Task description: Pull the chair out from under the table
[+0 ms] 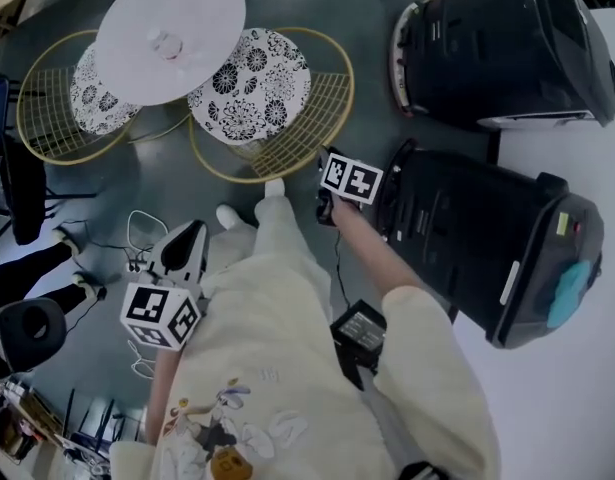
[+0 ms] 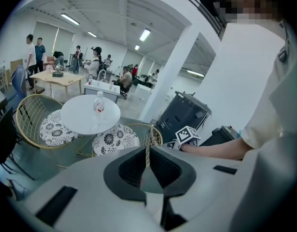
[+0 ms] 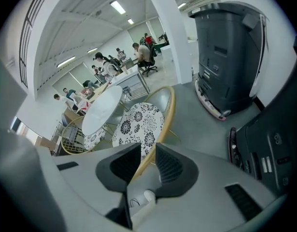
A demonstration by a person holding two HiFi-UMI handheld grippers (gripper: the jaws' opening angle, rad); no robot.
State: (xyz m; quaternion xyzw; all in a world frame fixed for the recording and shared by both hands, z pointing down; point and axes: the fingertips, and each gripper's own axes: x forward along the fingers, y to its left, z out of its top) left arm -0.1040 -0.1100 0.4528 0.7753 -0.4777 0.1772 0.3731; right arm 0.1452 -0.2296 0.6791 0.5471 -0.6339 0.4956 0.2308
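The chair [image 1: 339,96], gold wire w/ a flowered cushion, stands w/ its seat partly under the white round table [image 1: 197,8]; the table top hides the far edge of the cushion. Right gripper [image 3: 148,149]: jaws apart, the chair's gold rim runs through the gap btw. them and the pads do not press on it. If the rim is really inside or only behind, I cannot tell: in the head view the marker cube [image 1: 350,178] covers the tips. Left gripper [image 2: 148,151]: jaws released, nothing held, well apart from the chair. A second chair [image 1: 37,128] is partly hidden by the table.
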